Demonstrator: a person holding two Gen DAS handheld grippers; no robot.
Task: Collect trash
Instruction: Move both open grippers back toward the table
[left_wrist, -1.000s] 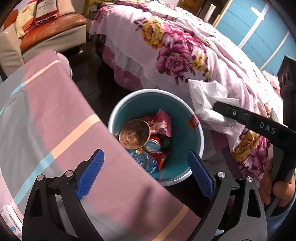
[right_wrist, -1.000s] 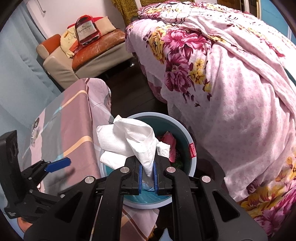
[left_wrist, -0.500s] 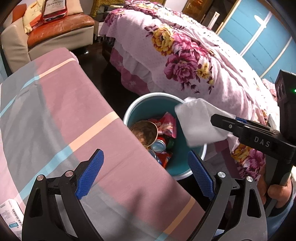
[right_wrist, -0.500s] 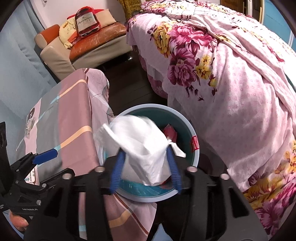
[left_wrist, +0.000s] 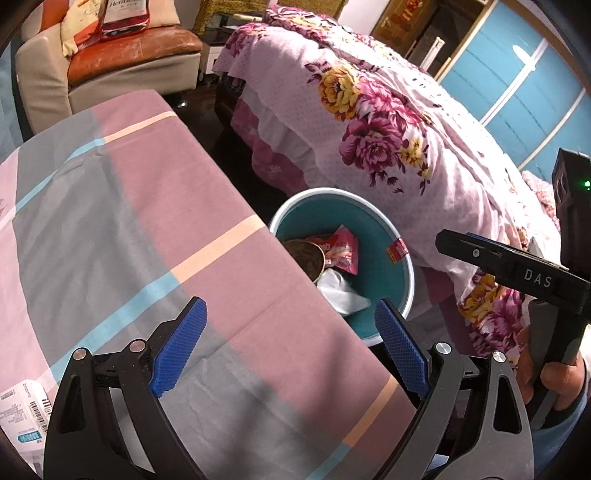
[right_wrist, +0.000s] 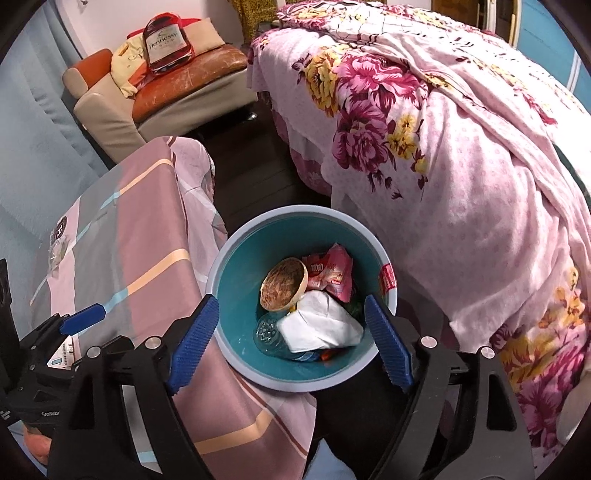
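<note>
My right tool (right_wrist: 291, 336) hangs directly over the teal trash bin (right_wrist: 236, 354), fingers spread wide with nothing between them. I judge that position sensible: anything let go there falls straight inside. The crumpled white tissue (right_wrist: 319, 326) lies in the bin on top of the other trash, touching a brown paper bowl (right_wrist: 284, 282) and just beside a pink snack wrapper (right_wrist: 332, 271); a clear plastic bottle (right_wrist: 267, 332) shows from under it.

The bin stands on the floor, tucked between the counter's far-right edge and the bed (right_wrist: 461, 147) with its floral cover, close enough that the striped tablecloth (left_wrist: 147, 221) hanging off the counter's edge hides part of its rim.

My left tool (left_wrist: 290, 349) hovers above the counter near that same edge, also wide and empty. A printed paper packet (left_wrist: 22, 417) lies at the counter's near-left corner, likely the next thing to collect.
</note>
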